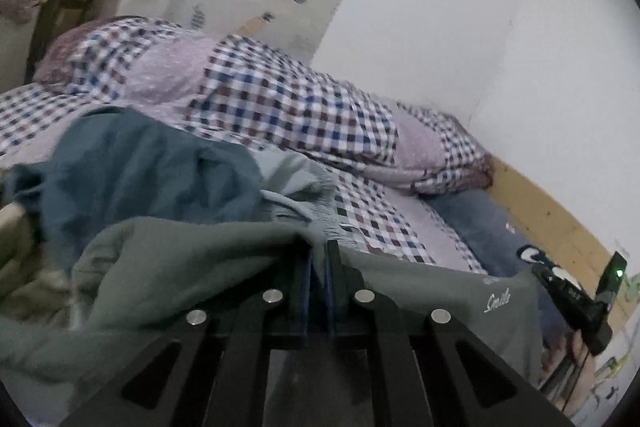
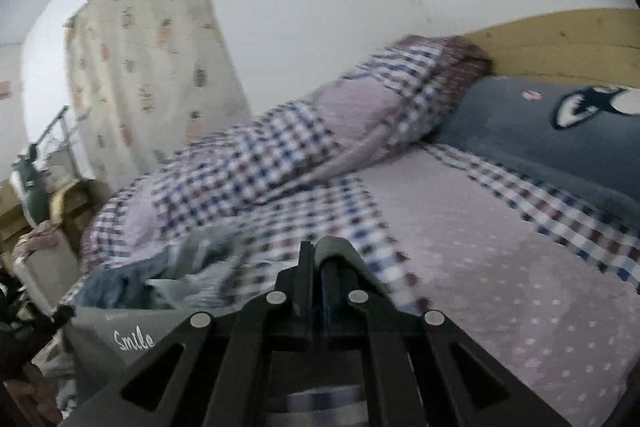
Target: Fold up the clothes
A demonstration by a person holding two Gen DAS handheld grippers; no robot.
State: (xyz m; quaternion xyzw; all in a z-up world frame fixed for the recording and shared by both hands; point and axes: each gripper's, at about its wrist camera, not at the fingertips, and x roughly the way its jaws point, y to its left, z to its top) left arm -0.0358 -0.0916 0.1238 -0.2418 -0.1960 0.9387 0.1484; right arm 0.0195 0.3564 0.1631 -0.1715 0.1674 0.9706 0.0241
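Open passage ahead of right claw (image 2: 318,259) over flat bedsheet (image 2: 500,267) — nothing standing on it. Blocked at far side by rolled checked quilt (image 2: 280,155) along wall, at right by blue pillow (image 2: 540,131) and wooden headboard (image 2: 560,43). Left approach obstructed — heaped clothes (image 1: 132,163) on bed.

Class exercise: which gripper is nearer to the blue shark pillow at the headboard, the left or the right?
Right. The right gripper, jaws shut on the grey garment, has the shark pillow just ahead to its right. The left gripper sees it farther off.
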